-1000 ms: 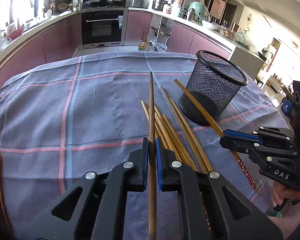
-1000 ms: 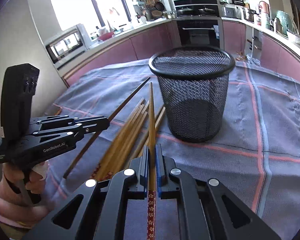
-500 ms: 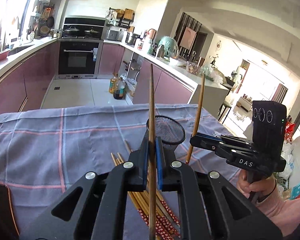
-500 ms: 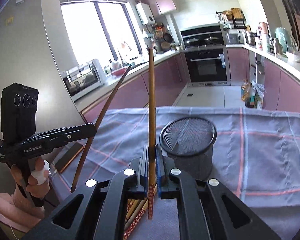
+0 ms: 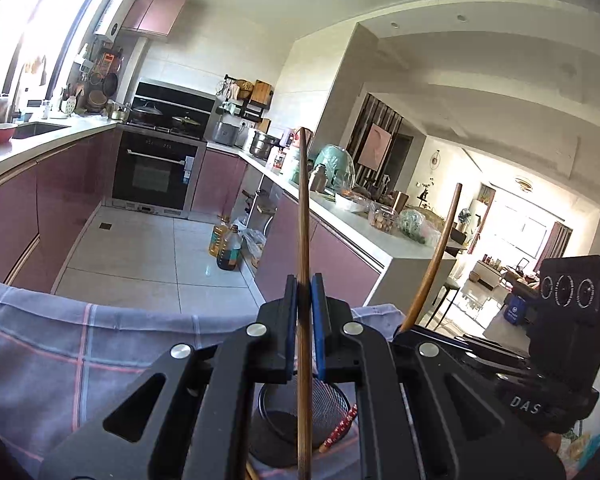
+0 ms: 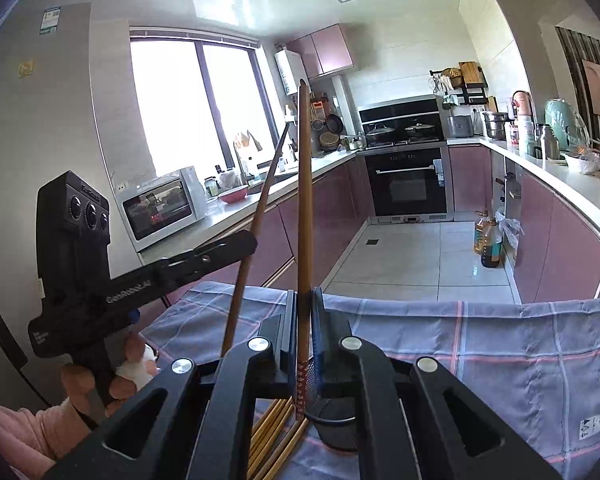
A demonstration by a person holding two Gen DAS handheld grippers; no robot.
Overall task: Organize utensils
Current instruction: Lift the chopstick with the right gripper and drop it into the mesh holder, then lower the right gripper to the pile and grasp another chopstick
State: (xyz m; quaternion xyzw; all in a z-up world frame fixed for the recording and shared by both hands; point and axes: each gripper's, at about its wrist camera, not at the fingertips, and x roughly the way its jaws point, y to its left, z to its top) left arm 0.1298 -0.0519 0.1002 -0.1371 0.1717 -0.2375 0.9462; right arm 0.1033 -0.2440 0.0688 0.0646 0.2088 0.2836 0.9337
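My left gripper (image 5: 304, 294) is shut on a dark brown chopstick (image 5: 303, 200) that stands nearly upright, high above the table. My right gripper (image 6: 305, 310) is shut on a second chopstick (image 6: 304, 200) with a red patterned lower end, also nearly upright. The black mesh cup (image 5: 300, 412) sits right below both grippers; the red patterned end (image 5: 340, 428) hangs over its rim. In the right wrist view the left gripper (image 6: 248, 244) is at the left with its chopstick (image 6: 256, 224). Several loose bamboo chopsticks (image 6: 276, 432) lie beside the cup (image 6: 336, 424). The right gripper (image 5: 404, 334) shows at the right.
A blue checked tablecloth (image 6: 500, 340) covers the table, whose far edge is close ahead. Beyond it lie the tiled floor, oil bottles (image 6: 488, 240), an oven (image 6: 408, 184) and pink counters. A hand in a pink sleeve (image 6: 88, 384) holds the left gripper's handle.
Both grippers have risen well above the table with their chopsticks, which have swung from lying forward to nearly upright. The mesh cup has dropped from ahead to beneath the grippers.
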